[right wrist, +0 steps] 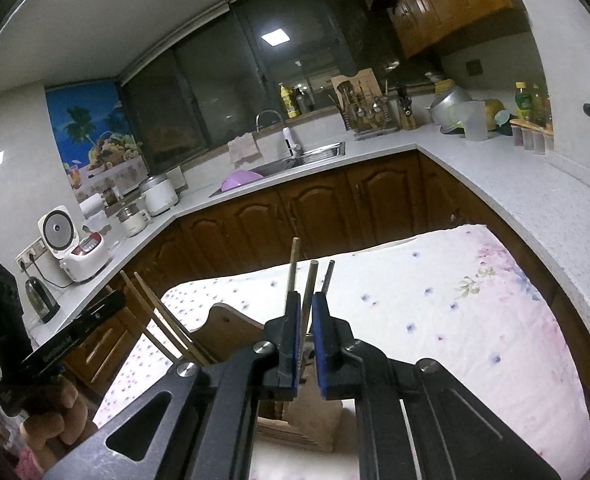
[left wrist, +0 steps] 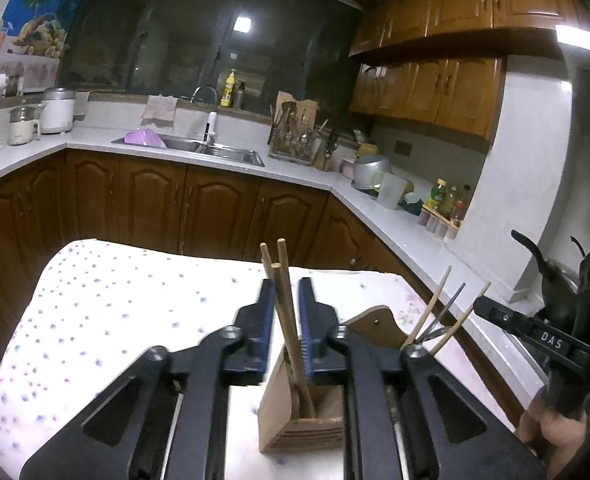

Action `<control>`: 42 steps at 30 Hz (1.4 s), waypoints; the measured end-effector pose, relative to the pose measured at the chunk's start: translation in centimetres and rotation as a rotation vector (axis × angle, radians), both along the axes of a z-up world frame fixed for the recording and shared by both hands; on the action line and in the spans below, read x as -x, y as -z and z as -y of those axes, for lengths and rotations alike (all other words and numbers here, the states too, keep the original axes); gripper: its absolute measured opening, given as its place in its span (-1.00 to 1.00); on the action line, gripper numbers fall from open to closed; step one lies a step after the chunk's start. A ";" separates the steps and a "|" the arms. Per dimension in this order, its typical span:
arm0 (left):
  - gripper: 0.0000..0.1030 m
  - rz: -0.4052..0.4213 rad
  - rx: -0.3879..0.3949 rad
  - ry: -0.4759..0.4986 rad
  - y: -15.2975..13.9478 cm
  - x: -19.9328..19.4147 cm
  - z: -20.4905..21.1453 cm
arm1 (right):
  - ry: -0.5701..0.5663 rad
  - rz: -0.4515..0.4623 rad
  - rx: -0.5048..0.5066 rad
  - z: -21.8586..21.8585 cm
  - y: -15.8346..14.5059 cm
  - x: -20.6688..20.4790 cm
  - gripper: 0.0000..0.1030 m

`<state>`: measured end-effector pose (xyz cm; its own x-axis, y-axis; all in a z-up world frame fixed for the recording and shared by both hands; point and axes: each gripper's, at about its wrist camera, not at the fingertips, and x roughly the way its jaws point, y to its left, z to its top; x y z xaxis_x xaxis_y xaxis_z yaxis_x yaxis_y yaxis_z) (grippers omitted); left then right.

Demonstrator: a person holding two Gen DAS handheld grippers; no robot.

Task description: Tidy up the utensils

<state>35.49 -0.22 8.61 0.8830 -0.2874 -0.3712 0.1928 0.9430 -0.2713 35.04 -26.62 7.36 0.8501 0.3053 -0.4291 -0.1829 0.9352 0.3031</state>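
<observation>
My left claw (left wrist: 286, 328), jaws spread, straddles the near-upright wooden chopsticks (left wrist: 285, 300) standing in the wooden holder (left wrist: 301, 420) below it, while my right claw (right wrist: 303, 336) pinches another utensil bundle (right wrist: 309, 292).

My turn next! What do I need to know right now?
Left gripper: fingers around wooden chopsticks standing in the wooden holder; a gap shows, so the grip is unclear.
Right gripper: fingers close around a chopstick among the utensils in the holder's other slot; grip unclear.
The holder stands on the dotted tablecloth.
Left to do: let go of both and back away.
</observation>
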 end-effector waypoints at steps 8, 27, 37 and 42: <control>-0.17 -0.004 -0.025 -0.013 0.2 0.5 0.1 | 0.018 0.012 -0.012 0.3 0.0 0.6 -0.04; 0.87 0.000 -0.102 -0.077 1.4 5.6 -1.2 | 0.002 0.047 -0.012 -0.4 0.2 4.9 0.86; 0.95 0.029 -0.115 -0.077 0.5 10.7 -1.4 | -0.028 0.074 -0.011 -1.5 -0.6 9.3 0.89; 1.00 0.056 -0.128 -0.080 0.2 14.3 -1.6 | -0.038 0.109 -0.014 -1.8 -1.4 12.3 0.95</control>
<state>21.22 1.37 8.41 0.9214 -0.1687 -0.3501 0.1270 0.9821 -0.1389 22.70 -24.79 8.81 0.8793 0.3436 -0.3299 -0.2508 0.9228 0.2926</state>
